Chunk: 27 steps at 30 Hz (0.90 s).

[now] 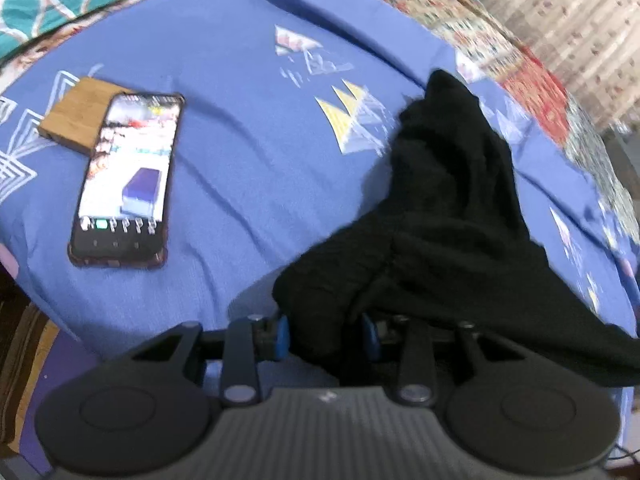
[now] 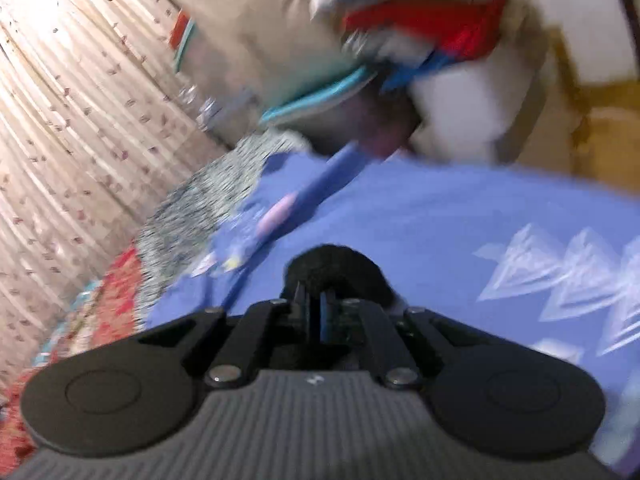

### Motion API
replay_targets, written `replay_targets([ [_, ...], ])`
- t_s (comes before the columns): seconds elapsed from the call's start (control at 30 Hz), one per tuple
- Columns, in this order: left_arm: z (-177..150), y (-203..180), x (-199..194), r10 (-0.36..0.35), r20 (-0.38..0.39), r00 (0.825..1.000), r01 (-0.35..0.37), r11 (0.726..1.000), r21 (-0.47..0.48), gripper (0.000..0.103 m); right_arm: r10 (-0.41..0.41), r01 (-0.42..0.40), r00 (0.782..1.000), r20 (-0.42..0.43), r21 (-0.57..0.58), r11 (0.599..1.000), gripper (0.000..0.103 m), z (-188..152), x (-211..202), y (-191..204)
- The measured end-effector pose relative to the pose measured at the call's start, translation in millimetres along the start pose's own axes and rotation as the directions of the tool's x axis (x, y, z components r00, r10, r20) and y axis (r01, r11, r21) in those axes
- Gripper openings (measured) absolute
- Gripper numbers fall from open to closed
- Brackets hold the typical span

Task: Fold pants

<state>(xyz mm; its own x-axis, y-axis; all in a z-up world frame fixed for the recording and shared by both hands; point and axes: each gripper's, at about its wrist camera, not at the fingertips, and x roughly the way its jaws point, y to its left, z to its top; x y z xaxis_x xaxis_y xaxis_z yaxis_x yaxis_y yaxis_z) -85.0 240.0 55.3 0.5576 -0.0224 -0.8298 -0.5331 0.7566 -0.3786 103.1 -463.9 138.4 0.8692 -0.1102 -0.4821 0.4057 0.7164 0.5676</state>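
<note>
Both pairs of jaws grip black cloth. On the left gripper (image 1: 326, 336) the blue pads (image 1: 282, 338) stand partly apart with a thick bunch of the black pants (image 1: 448, 216) pinched between them. On the right gripper (image 2: 320, 312) the jaws are pressed nearly together; a small rounded hump of the same black fabric (image 2: 334, 270) bulges out just past the fingertips, so a thin fold seems to be caught there, though the motion blur in that view makes the exact contact hard to read.

Seen from the left wrist, the pants rise from the pinch as a crumpled, gathered mass that runs up and to the right across the blue bedsheet (image 1: 248, 140), narrowing to a peak near the far side of the bed. One flap hangs over the right side of the gripper body. The garment is bunched, not laid flat.

Well apart from the pants, on the left part of the sheet, lies a phone (image 1: 128, 180) with its screen lit, its top end resting on a small wooden block (image 1: 76, 114). The sheet carries white and yellow triangle prints (image 1: 352, 120). Along the far side runs a patterned quilt (image 1: 532, 92) in red and green, with a pale flowered curtain (image 1: 568, 20) behind it.

From the right wrist, the sheet fills the lower right, the curtain the left, and a blurred heap of bedding or pillows (image 2: 360, 40) sits beyond the bed edge.
</note>
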Motion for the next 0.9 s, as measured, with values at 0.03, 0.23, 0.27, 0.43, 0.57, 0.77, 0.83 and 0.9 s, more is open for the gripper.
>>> replay_targets([
  [0.03,-5,0,1,-0.002,-0.018,1.000,0.003,1.000,0.016,0.032,-0.030,0.030,1.000,0.000,-0.027,0.999,0.007,3,-9,-8],
  [0.23,-48,-2,22,0.071,-0.077,0.994,-0.065,0.994,0.083,0.053,-0.301,0.283,0.947,-0.115,-0.149,0.947,0.026,-37,-3,-51],
  [0.27,-53,-4,21,0.067,-0.069,0.995,-0.061,0.994,0.090,0.054,-0.329,0.312,0.937,-0.116,-0.146,0.939,0.029,-44,-5,-56],
  [0.43,-63,8,-3,-0.027,0.029,0.999,0.024,0.995,0.101,0.059,-0.401,0.399,0.916,-0.021,-0.067,0.915,0.049,-59,-36,-51],
  [0.57,-53,16,-14,-0.092,0.129,0.987,0.082,0.994,0.078,0.061,-0.319,0.325,0.946,0.061,-0.138,0.936,0.049,-66,-54,-4],
  [0.77,-28,-28,-7,-0.147,0.246,0.958,0.111,0.982,0.155,0.058,-0.065,0.017,0.991,-0.118,-0.372,0.928,0.049,-111,-42,94],
  [0.83,-24,-46,-6,-0.147,0.284,0.948,0.094,0.977,0.193,0.058,-0.007,-0.097,0.973,-0.230,-0.436,0.895,0.049,-145,-33,128],
  [0.9,-27,-54,-10,-0.162,0.312,0.936,0.098,0.973,0.211,0.059,0.038,-0.216,0.934,-0.356,-0.475,0.853,0.049,-189,-26,158],
])
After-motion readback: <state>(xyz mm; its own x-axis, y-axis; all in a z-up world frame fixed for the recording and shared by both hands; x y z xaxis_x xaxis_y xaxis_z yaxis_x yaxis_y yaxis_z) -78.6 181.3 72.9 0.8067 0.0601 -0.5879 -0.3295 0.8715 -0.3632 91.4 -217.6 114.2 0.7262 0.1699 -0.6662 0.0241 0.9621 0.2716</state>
